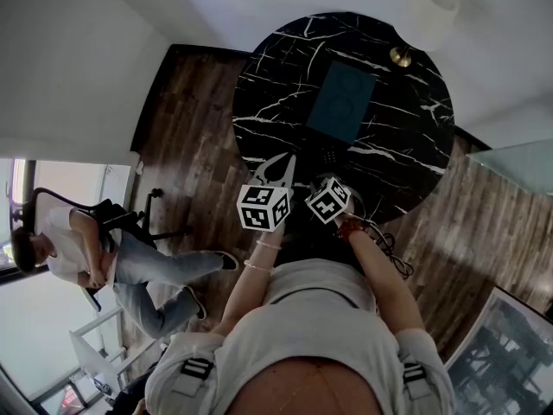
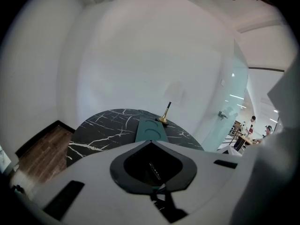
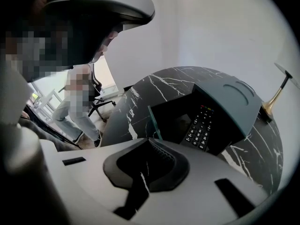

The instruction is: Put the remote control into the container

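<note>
Closed and empty, right hand-held gripper (image 3: 150,142) and left hand-held gripper (image 2: 151,143) face remote control (image 3: 199,125) inside container (image 3: 234,102)

**Inspector:** Clearance on the desk (image 1: 276,85)?

**Assistant:** The left part is bare marble, open to a gripper from the near edge. The container (image 1: 341,102) takes up the middle.

**Inspector:** Obstructions?

**Assistant:** A lamp (image 1: 400,56) stands at the far right, just beside the container's far corner. The wall (image 1: 216,7) is close behind the desk. A seated person (image 1: 78,253) is on the floor side, well apart to the left.
</note>
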`<state>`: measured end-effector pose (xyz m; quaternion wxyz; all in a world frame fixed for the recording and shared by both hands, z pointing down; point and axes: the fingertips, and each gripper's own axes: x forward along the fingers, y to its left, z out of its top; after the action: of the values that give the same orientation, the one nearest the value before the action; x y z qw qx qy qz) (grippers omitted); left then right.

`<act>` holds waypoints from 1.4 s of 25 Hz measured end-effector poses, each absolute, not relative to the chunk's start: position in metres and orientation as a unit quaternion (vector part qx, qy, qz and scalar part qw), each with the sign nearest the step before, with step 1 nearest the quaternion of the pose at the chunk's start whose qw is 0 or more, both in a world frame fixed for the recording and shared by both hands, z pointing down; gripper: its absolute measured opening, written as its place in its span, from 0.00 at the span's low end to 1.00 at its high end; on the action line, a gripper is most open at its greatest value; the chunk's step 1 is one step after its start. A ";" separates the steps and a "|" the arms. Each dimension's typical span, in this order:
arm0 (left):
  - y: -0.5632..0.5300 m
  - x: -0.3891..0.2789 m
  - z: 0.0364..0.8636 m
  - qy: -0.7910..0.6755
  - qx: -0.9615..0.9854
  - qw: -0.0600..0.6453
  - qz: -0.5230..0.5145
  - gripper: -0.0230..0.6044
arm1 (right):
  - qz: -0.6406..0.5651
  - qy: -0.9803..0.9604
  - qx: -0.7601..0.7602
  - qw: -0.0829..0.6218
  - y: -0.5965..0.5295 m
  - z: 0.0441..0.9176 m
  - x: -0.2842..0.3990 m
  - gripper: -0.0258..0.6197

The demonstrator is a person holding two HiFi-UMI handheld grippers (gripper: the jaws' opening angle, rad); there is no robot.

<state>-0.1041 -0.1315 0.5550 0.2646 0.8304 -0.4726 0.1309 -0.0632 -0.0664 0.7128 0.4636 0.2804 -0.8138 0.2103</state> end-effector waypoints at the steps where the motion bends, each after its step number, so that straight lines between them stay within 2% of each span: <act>1: -0.133 -0.104 0.555 -0.472 0.831 0.264 0.131 0.05 | 0.211 -0.813 0.282 0.463 -0.069 0.712 -0.063 0.06; 35: -0.218 -0.075 0.562 -0.438 0.845 0.264 0.156 0.05 | 0.224 -0.792 0.347 0.450 -0.165 0.726 -0.029 0.06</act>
<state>-0.0751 -0.2184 0.5624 0.2644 0.8451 -0.4376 0.1562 -0.0292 -0.1646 0.7262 0.4500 0.3471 -0.7916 0.2245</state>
